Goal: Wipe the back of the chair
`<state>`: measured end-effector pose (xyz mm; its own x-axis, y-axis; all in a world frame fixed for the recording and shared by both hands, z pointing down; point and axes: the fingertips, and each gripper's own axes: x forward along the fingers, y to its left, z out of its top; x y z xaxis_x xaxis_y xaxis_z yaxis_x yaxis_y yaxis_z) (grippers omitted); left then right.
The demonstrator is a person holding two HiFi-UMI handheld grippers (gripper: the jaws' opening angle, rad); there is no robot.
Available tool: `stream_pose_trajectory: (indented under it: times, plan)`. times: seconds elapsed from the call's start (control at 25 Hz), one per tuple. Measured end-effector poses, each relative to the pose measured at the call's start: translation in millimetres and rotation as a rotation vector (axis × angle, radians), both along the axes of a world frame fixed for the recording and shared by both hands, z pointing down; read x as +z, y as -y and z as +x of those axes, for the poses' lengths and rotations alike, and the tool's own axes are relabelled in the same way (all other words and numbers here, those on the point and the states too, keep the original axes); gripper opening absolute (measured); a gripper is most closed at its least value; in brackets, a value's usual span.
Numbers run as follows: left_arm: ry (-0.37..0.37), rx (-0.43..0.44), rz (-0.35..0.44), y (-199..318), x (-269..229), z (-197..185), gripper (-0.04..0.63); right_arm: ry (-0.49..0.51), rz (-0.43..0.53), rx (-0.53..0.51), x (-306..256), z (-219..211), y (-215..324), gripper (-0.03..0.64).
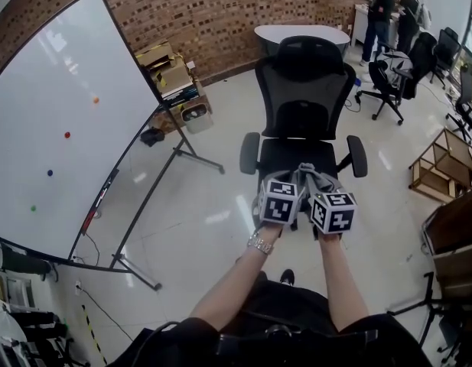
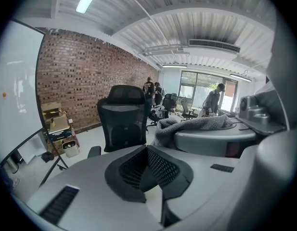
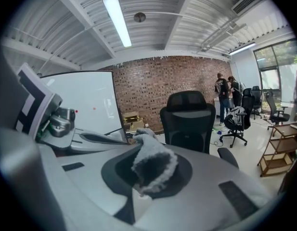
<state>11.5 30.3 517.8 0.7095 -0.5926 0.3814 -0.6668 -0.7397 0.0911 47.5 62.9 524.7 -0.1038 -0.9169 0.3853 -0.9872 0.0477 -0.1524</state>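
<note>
A black mesh office chair (image 1: 304,90) stands straight ahead with its seat and the front of its backrest turned toward me. Both grippers hover side by side just before the seat's front edge. My right gripper (image 1: 321,182) is shut on a grey fluffy cloth (image 1: 315,177), which bunches up between its jaws (image 3: 150,165). My left gripper (image 1: 291,177) is shut with nothing between its black pads (image 2: 160,167). In the left gripper view the cloth (image 2: 196,125) lies over the other gripper at the right, and the chair (image 2: 122,119) stands beyond. The chair (image 3: 189,121) also fills the middle of the right gripper view.
A large whiteboard (image 1: 60,128) on a wheeled stand leans at the left, its legs reaching toward the chair. Cardboard boxes (image 1: 170,71) sit by the brick wall. Other office chairs (image 1: 388,82), a wooden shelf (image 1: 442,163) and two people (image 1: 388,6) are at the right and back.
</note>
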Motion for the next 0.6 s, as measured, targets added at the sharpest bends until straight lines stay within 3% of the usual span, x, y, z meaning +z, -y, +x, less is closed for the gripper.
stream_pose_trajectory:
  times: [0.6]
  plan:
    - [0.005, 0.003, 0.006, 4.4, -3.2, 0.9, 0.009, 0.007, 0.006, -0.011, -4.9, -2.5, 4.3, 0.028]
